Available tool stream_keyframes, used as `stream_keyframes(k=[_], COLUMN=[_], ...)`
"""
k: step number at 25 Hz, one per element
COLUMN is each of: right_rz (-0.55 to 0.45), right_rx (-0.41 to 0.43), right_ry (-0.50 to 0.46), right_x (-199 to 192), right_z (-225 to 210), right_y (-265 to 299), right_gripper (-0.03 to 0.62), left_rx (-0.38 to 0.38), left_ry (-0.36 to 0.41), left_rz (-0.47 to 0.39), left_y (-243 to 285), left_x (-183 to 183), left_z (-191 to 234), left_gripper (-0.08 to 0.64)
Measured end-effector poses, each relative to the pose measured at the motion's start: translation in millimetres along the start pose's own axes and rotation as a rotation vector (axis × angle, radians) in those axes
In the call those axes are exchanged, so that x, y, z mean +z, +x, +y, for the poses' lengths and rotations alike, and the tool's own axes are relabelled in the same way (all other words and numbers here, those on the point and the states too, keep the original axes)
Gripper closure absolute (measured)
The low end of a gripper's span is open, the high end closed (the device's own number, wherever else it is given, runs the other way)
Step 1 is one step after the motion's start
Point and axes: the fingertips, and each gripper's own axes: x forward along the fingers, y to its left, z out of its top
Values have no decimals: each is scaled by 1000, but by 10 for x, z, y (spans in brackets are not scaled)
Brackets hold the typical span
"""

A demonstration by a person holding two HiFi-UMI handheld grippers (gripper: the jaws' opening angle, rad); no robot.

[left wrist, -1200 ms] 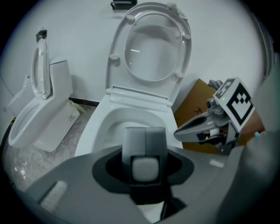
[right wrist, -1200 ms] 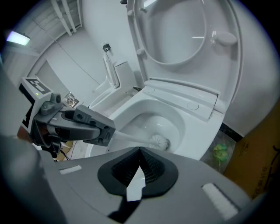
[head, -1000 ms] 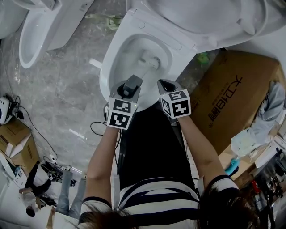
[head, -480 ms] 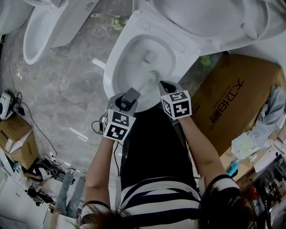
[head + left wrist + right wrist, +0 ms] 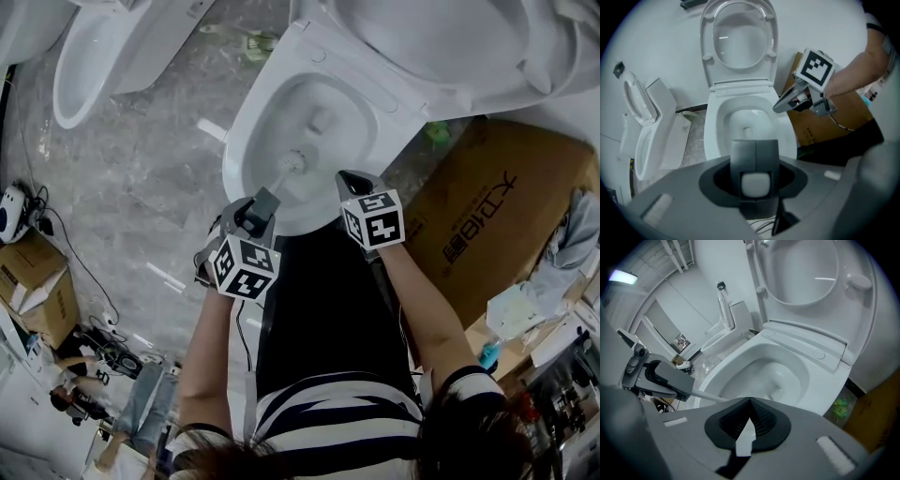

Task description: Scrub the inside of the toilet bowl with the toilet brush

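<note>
The white toilet bowl point(image 5: 246, 131) stands open with its lid point(image 5: 422, 37) raised. My left gripper point(image 5: 265, 200) is shut on the end of the toilet brush handle point(image 5: 277, 180) at the bowl's near rim. The brush head point(image 5: 294, 161) rests against the bowl's near inner wall. In the left gripper view the jaws clamp the handle's pale end point(image 5: 754, 183), and the bowl point(image 5: 712, 136) lies straight ahead. My right gripper point(image 5: 352, 178) hovers shut and empty over the near right rim. Its own view shows the bowl point(image 5: 754, 357) and the left gripper point(image 5: 661, 376) with the handle point(image 5: 707, 396).
A second toilet point(image 5: 84, 56) stands at the upper left. A large cardboard box point(image 5: 487, 216) sits close on the right of the bowl, with a small green object point(image 5: 437, 131) behind it. Small boxes point(image 5: 33, 281) and cables point(image 5: 89, 281) lie on the grey floor to the left.
The brush head has swept from the bowl's far right side to its near left wall. My left gripper has drawn back and to the left. The right gripper has hardly moved.
</note>
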Motion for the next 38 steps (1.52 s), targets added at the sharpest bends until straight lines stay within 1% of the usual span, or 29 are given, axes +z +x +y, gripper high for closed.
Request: stream_keyframes(k=[4, 8, 15, 19, 23, 25, 30, 34, 38], right_rz=[4, -1, -8, -14, -18, -20, -31, -43, -49], right_rx=[1, 5, -2, -5, -6, -6, -16, -25, -33], right_ry=[7, 19, 33, 46, 55, 60, 71, 82, 89], right_x=[-9, -8, 5, 13, 34, 38, 43, 51, 20], right_z=[-1, 20, -7, -29, -43, -50, -114, -169, -241], right_y=[30, 64, 63, 44, 28, 24, -1, -45, -84], right_gripper=[597, 597, 597, 597, 597, 597, 597, 597, 597], left_rx=[18, 51, 74, 89, 90, 97, 120, 138, 131], left_ry=[-11, -21, -92, -114, -197, -215, -195, -156, -151], left_rz=[4, -2, -28, -66, -123, -147, -184, -193, -212], left_y=[-5, 3, 1, -29, 10, 47, 128, 181, 265], left_x=[17, 52, 170, 294, 514, 634, 879, 982, 1063], left_z=[108, 220, 367, 425, 511, 546, 590, 617, 604], left_gripper=[560, 560, 560, 560, 560, 560, 560, 560, 560])
